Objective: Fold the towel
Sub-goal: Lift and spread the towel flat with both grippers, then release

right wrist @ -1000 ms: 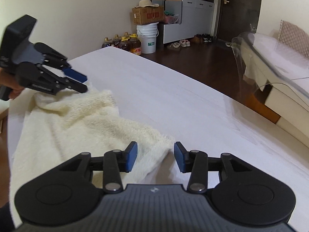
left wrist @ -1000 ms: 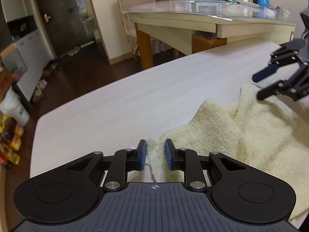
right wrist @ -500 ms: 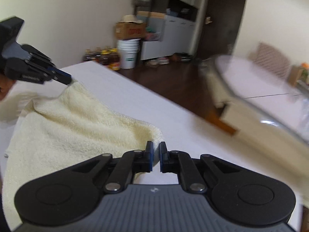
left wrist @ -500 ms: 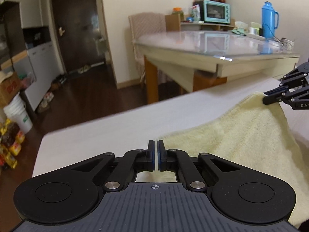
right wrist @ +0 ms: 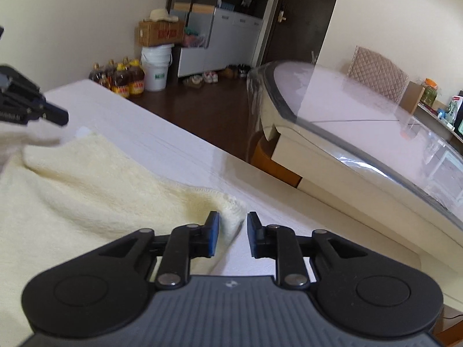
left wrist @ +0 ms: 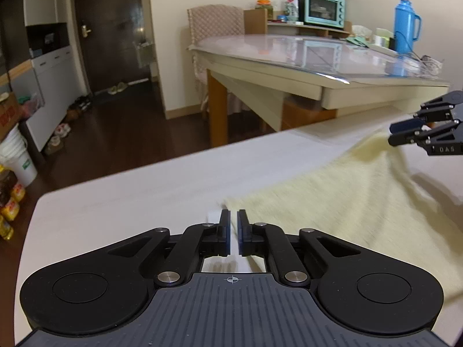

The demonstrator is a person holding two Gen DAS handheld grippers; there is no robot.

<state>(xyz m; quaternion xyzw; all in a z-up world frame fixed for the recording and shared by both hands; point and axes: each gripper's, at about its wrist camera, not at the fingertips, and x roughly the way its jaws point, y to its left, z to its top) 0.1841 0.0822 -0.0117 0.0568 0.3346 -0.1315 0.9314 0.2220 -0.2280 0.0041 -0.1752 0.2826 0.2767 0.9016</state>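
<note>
A pale yellow towel [left wrist: 332, 202] [right wrist: 86, 188] lies on the white table [left wrist: 130, 196] [right wrist: 162, 144]. My left gripper [left wrist: 233, 217] shows a narrow slit between its pads and is opening. Nothing is between them; the towel's near corner and its white tag lie just ahead of the tips. My right gripper [right wrist: 233, 222] is opening too. A towel corner sits loosely between its jaws, resting against the left pad, not pinched. The left wrist view has the right gripper [left wrist: 393, 134] at the towel's far corner. The right wrist view has the left gripper [right wrist: 62, 117] just above the tagged corner.
Beyond the table's far edge stand a glass-topped dining table [left wrist: 289, 55] [right wrist: 361, 121] and a padded chair [left wrist: 217, 23]. A blue flask [left wrist: 405, 26] and a small oven [left wrist: 324, 11] are on it. Oil bottles [right wrist: 127, 78] and a white bucket [right wrist: 156, 69] stand on the floor.
Both grippers closed on the towel's corners, carried them forward, and have now let go. The towel has gone from bunched to spread flatter, its corners lying on the table.
</note>
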